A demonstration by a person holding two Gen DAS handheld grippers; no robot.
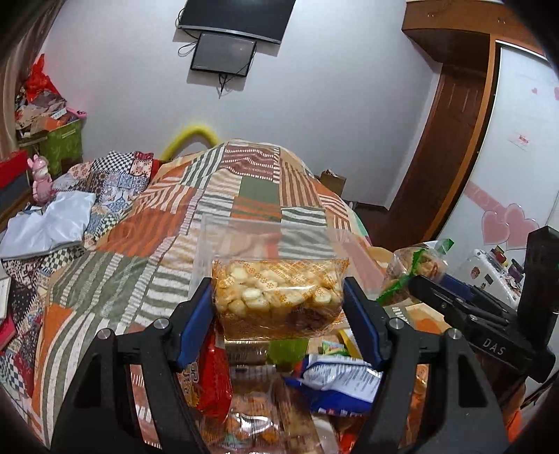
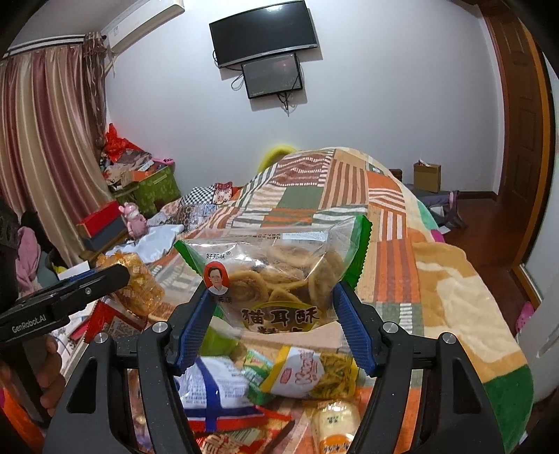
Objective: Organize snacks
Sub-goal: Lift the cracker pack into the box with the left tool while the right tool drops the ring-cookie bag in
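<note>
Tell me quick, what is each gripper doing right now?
Left gripper: closed on a bag of small biscuits.
Right gripper: closed on a bag of round crisps.

left gripper [image 1: 277,307] | right gripper [image 2: 270,312] | black frames, blue ribbed jaws (silver screws)

Both wrist views: close over snack pile [image 1: 335,380], facing along patchwork bed [image 2: 349,195] toward wall television [image 1: 237,15]. Each shows the other gripper at its edge.

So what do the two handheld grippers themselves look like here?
Both the left gripper and the right gripper have matte black linkage frames with silver pivot pins and blue ribbed pads. White lettering marks their sides. No cables or sleeves show.
</note>
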